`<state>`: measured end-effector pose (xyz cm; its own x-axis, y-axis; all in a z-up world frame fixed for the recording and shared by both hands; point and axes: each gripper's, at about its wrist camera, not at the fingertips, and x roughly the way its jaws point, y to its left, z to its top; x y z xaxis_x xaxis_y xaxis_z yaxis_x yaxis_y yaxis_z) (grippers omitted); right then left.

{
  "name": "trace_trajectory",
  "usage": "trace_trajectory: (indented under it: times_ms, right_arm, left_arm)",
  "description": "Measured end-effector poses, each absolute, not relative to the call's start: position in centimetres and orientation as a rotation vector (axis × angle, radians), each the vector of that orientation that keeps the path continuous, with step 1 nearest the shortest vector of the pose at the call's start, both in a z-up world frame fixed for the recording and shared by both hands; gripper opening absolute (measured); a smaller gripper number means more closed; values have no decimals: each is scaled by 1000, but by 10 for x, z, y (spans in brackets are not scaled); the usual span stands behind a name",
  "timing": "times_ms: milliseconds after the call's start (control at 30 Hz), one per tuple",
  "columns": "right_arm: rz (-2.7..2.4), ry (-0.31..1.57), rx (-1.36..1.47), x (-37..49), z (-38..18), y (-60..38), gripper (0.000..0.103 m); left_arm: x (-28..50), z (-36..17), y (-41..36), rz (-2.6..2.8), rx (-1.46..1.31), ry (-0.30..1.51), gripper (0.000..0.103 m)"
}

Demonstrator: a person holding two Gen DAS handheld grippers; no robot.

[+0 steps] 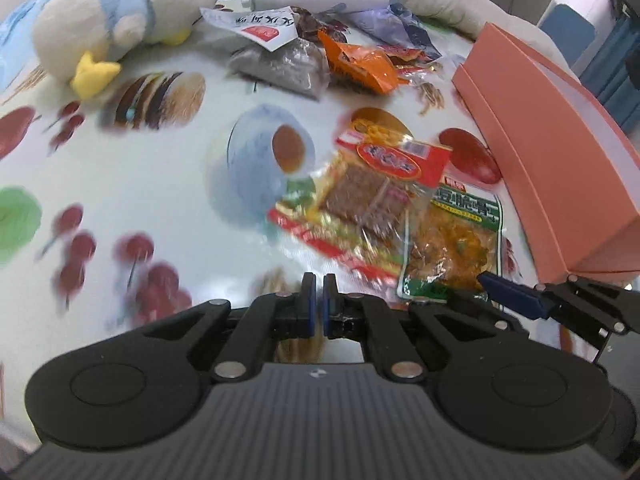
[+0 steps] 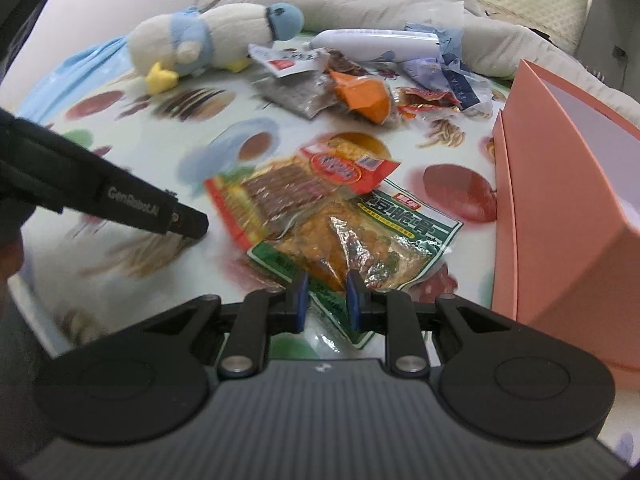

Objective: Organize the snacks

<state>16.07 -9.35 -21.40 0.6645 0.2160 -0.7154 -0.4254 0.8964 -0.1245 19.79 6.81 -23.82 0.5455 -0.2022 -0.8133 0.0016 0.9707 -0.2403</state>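
Our left gripper [image 1: 319, 280] is pinched closed on nothing; right gripper [image 2: 328, 280] is parted w/ fingers straddling the near edge of the green-bordered clear snack pouch [image 2: 360, 236]. That pouch lies on the food-print tablecloth [image 1: 140, 184], overlapped by a red-label clear meat-snack pack [image 2: 296, 188], just beside the salmon-pink cardboard box [image 2: 560, 216].

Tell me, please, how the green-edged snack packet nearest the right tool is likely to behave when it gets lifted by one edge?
The green-edged snack packet looks like thin crinkled film, so it will probably sag and fold. Its glossy surface may slip between the right tool fingers. It overlaps the red snack packet, which might get dragged along.
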Motion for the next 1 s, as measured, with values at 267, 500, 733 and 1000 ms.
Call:
trace_trajectory:
  times_ms: [267, 500, 733, 1000]
  right_arm:
    - [374, 789, -313, 129, -209, -112, 25]
    - [362, 771, -328, 119, -206, -118, 28]
    - [341, 739, -268, 120, -197, -125, 83]
    - [270, 713, -112, 136, -201, -132, 90]
  left_arm:
    - [186, -218, 58, -225, -193, 940, 6]
    - [224, -204, 40, -333, -45, 888, 59]
    - [251, -215, 31, -408, 47, 874, 90]
    - [279, -236, 24, -474, 146, 949, 95]
